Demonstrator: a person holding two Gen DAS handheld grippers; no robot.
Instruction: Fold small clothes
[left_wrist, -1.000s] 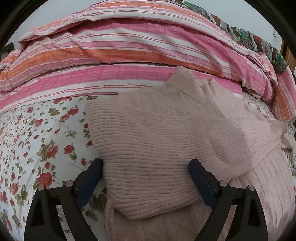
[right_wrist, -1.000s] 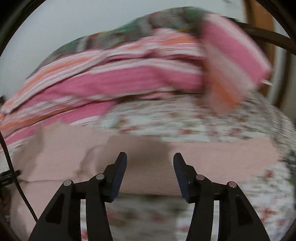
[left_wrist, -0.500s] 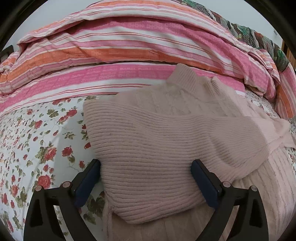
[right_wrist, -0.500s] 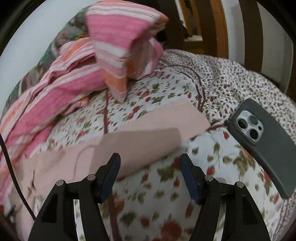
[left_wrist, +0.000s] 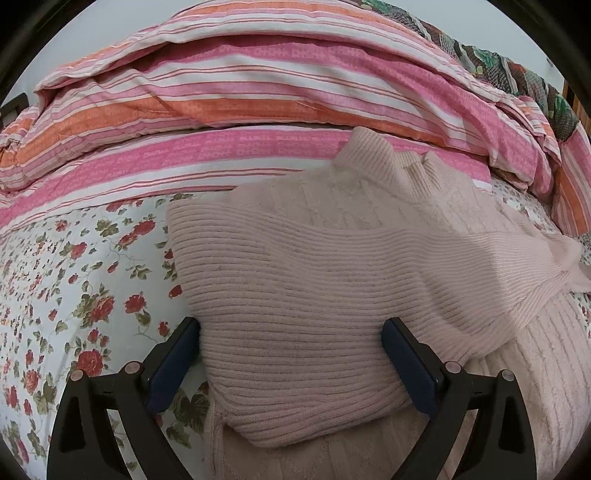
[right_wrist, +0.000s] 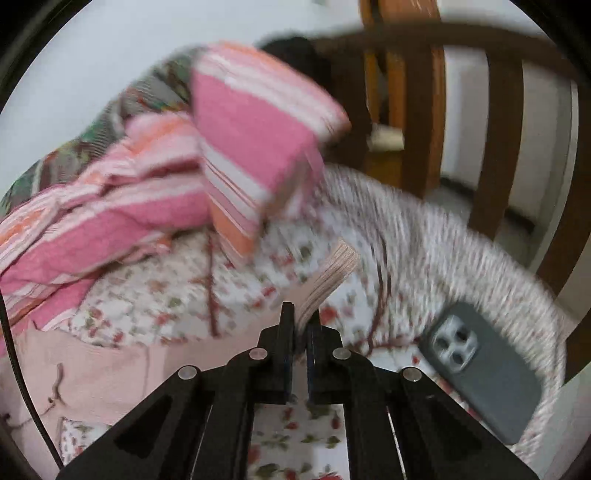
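Left wrist view: our left gripper (left_wrist: 290, 363) hovers with jaws wide apart over one pink ribbed sweater (left_wrist: 332, 295), its folded sleeve lying across the body on the floral sheet (left_wrist: 74, 277), one striped quilt (left_wrist: 221, 110) bunched behind. On the right wrist view, our right gripper (right_wrist: 300, 332) is clamped on the sweater's other sleeve cuff (right_wrist: 328, 280); one grey phone (right_wrist: 484, 373) lies nearby, one wooden headboard (right_wrist: 498, 147) beyond.

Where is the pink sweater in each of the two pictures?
Left wrist: the pink sweater fills the middle, its folded sleeve between the open left gripper.
Right wrist: its other sleeve runs up the center, pinched by the right gripper.
Shared landmark: the striped quilt.
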